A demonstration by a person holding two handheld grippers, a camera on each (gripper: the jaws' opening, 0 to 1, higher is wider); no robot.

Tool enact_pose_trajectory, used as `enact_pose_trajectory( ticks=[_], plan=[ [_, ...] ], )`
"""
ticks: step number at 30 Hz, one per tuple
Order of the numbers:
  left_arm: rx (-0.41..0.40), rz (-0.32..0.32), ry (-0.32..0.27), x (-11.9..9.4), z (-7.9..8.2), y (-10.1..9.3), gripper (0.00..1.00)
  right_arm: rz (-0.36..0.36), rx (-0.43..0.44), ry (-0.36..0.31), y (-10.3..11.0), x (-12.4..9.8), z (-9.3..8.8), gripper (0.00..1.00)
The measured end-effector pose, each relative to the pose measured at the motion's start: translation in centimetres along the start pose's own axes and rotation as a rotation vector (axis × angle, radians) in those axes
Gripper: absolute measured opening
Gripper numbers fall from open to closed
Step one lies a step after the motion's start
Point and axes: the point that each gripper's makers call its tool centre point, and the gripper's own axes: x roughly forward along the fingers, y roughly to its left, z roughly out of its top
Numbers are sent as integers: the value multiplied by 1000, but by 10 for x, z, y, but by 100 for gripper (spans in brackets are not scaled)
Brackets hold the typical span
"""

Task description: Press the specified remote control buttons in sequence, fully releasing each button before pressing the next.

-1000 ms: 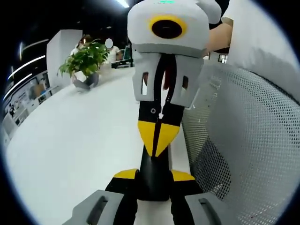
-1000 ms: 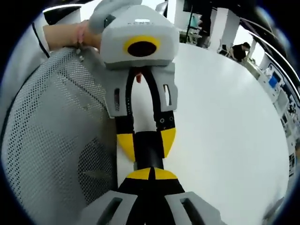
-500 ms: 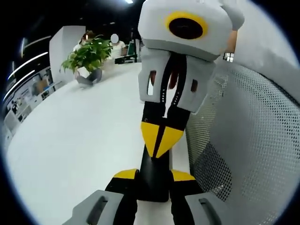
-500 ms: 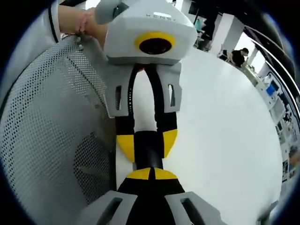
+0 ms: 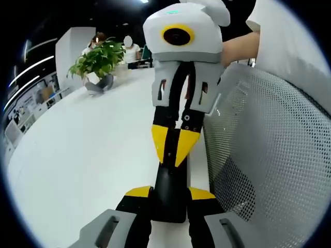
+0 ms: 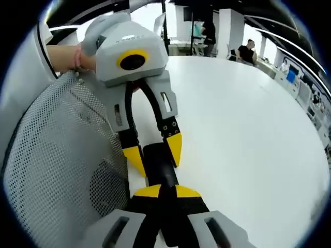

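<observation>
The remote control [image 5: 169,181] is a dark, narrow body pinched between the two yellow-tipped fingers of the left gripper [image 5: 170,195]. It is held at the near edge of the white surface [image 5: 88,155], right beside the white mesh chair back [image 5: 269,155]. Whether its underside rests on the surface or hangs just above it cannot be told. This side grip probably serves to steady the remote and leave its top face free for pressing.

The right gripper [image 5: 173,147] comes in from the opposite side. Its fingers are closed together into a single yellow point, which meets the top of the remote just ahead of the left fingers. Used this way, the closed tips work as one narrow stylus, which suits hitting a single button without touching its neighbours. The buttons themselves are hidden under the tips, so it is unclear which one is targeted or whether it is fully down.

In the right gripper view, the closed right gripper [image 6: 163,192] lies over the remote control [image 6: 155,157]. The left gripper [image 6: 155,154] straddles the remote's far end. A person's hand [image 6: 64,57] holds that gripper above the chair.

A potted plant [image 5: 95,64] stands well apart, at the surface's far edge.
</observation>
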Motion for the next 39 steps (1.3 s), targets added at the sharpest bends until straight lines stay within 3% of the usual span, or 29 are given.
enact_pose_trajectory(
  ticks=[6,8,10,14,18,20,26,29,32,39],
  plan=[
    [1,-2,3,0,0,0,25,-39,28,13,-4,-1,-15,38],
    [1,-3,8,0,0,0,25,-37,40,10,-4,1,-18,42],
    [1,-2,10,0,0,0,25,-40,19,2,-5,2,-16,39],
    [-4,1,2,-1,-1,0,25,-28,-43,31,-3,4,-15,25],
    [-7,4,1,0,0,0,25,-48,-110,56,-4,4,-18,24],
    [-26,7,8,0,0,0,26,-46,-97,59,-4,3,-17,23],
    [-112,0,0,-6,6,-2,42,-60,-83,68,-5,4,-17,21],
    [-150,51,-44,-22,16,6,45,-62,-61,58,-6,4,-17,21],
    [-100,183,-115,-49,36,21,56,-60,-56,44,-6,4,-17,21],
    [-91,426,-315,-103,72,31,73,-62,-58,33,-7,4,-17,21]
  ],
)
